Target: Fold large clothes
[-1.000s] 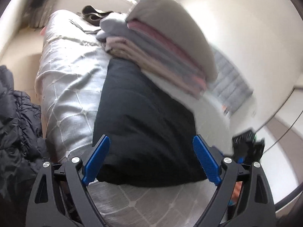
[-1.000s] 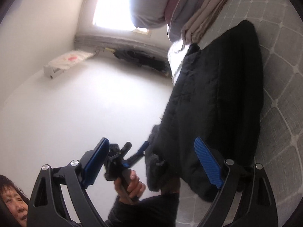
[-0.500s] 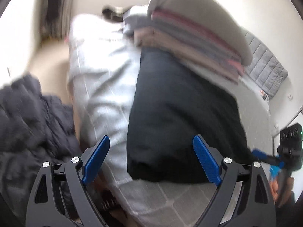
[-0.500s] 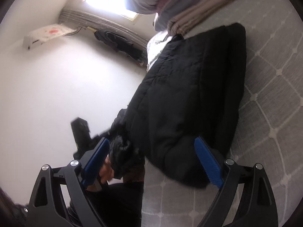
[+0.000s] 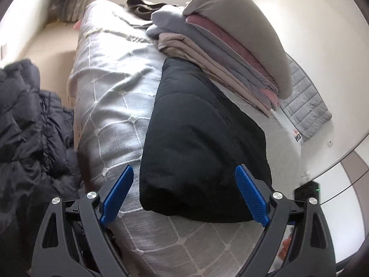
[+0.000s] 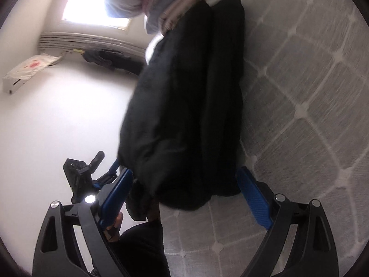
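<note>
A folded black padded garment (image 5: 203, 138) lies on the grey quilted bed cover (image 5: 110, 106), its far end against a stack of folded clothes (image 5: 230, 46). My left gripper (image 5: 184, 196) hovers open over the garment's near end with nothing between its blue pads. In the right wrist view the same black garment (image 6: 191, 115) fills the middle, and my right gripper (image 6: 184, 196) is open around its near end without pinching it. The other gripper (image 6: 83, 180), held in a hand, shows at the lower left of that view.
A dark puffer coat (image 5: 25, 127) is heaped on the left beside the bed. A grey quilted mat (image 5: 306, 106) lies at the bed's right side. A dark item (image 5: 143, 7) sits at the bed's far end. Pale floor (image 6: 57, 127) and a radiator (image 6: 92, 39) lie beyond.
Both views have swung about while the grippers stayed open. The left view has drawn back toward the garment's near end; the right view now sees the garment more end-on. The garment has not shifted.
</note>
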The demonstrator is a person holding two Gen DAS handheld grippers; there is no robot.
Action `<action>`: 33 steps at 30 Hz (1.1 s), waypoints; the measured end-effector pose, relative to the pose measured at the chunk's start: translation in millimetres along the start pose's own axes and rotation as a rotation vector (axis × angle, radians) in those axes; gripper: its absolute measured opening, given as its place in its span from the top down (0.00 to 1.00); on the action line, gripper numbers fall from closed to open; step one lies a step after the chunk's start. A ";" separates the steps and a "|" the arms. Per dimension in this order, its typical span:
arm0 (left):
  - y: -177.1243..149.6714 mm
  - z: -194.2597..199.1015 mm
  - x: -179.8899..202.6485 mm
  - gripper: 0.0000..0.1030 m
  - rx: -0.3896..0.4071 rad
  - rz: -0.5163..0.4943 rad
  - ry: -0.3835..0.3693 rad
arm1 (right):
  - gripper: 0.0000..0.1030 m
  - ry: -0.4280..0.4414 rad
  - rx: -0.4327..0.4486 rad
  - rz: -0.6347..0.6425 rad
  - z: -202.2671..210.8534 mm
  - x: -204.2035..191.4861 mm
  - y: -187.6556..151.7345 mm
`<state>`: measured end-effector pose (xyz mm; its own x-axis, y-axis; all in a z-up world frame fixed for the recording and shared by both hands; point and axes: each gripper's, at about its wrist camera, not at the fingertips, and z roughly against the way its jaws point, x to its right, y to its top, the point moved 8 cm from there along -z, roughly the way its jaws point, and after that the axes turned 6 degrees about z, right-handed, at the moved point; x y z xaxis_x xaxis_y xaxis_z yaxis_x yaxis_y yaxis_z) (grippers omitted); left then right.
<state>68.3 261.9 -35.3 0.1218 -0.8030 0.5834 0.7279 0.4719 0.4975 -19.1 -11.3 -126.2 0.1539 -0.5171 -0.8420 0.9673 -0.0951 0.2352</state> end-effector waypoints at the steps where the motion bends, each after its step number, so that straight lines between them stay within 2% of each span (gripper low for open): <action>1: 0.6 -2.2 -3.6 0.16 -0.004 0.008 0.011 | 0.10 0.007 -0.010 -0.017 -7.2 2.1 -0.8; 3: 1.5 -4.8 -10.7 0.16 -0.011 0.028 0.023 | 0.07 0.033 0.001 -0.028 -12.4 -0.7 1.4; 4: 3.0 -5.7 -12.8 0.16 -0.011 0.037 0.017 | 0.06 0.074 0.001 -0.043 -14.3 -5.1 3.5; 5: 4.5 -5.5 -14.3 0.16 -0.009 0.045 0.013 | 0.06 0.130 0.002 -0.067 -15.0 -9.6 5.1; 6: 6.0 -3.2 -15.5 0.16 -0.004 0.053 0.011 | 0.05 0.224 0.013 -0.099 -13.6 -17.4 7.3; 7: 7.5 -2.1 -16.4 0.16 0.001 0.059 0.005 | 0.05 0.271 0.024 -0.112 -10.8 -23.6 9.0; 9: 10.6 -1.2 -18.1 0.16 0.008 0.071 -0.006 | 0.05 0.274 0.026 -0.083 -8.4 -31.7 9.3; 11: 12.6 -3.2 -19.7 0.16 0.004 0.076 -0.008 | 0.05 0.179 -0.004 -0.044 -12.5 -25.8 4.4; 13: 12.1 -4.7 -20.0 0.16 -0.002 0.071 0.003 | 0.05 -0.013 -0.015 0.019 -12.2 -12.2 -1.4; 14: 11.8 -4.2 -19.4 0.16 0.000 0.066 0.007 | 0.05 -0.087 0.006 0.064 -6.3 -10.1 -2.6; 17: 11.9 -1.5 -15.9 0.16 0.020 0.034 0.034 | 0.05 -0.214 0.075 0.155 11.7 -17.5 -3.9; 19: 13.1 1.4 -11.2 0.16 0.048 -0.012 0.069 | 0.05 -0.344 0.134 0.297 21.9 -36.2 -5.5; 22: 11.0 1.0 -3.2 0.16 0.071 -0.091 0.137 | 0.05 -0.555 0.136 0.453 14.9 -37.6 -9.7; 24: 8.0 1.4 1.7 0.16 0.087 -0.151 0.197 | 0.05 -0.585 0.120 0.454 6.4 -27.3 -13.7; 25: 7.0 1.9 4.3 0.16 0.097 -0.177 0.218 | 0.05 -0.572 0.131 0.433 4.7 -21.9 -17.1; 28: 4.7 4.4 11.0 0.16 0.128 -0.245 0.271 | 0.05 -0.564 0.220 0.426 10.7 -14.5 -27.7; 30: 5.0 7.1 14.1 0.16 0.154 -0.282 0.313 | 0.05 -0.610 0.291 0.471 14.2 -17.7 -37.6; 33: 5.4 12.7 20.0 0.16 0.197 -0.328 0.364 | 0.05 -0.658 0.326 0.535 16.0 -29.1 -46.1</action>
<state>66.1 253.0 -12.8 0.1609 -0.9779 0.1337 0.6306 0.2060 0.7483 -71.4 -5.5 -104.8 0.3231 -0.9332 -0.1576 0.6796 0.1129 0.7248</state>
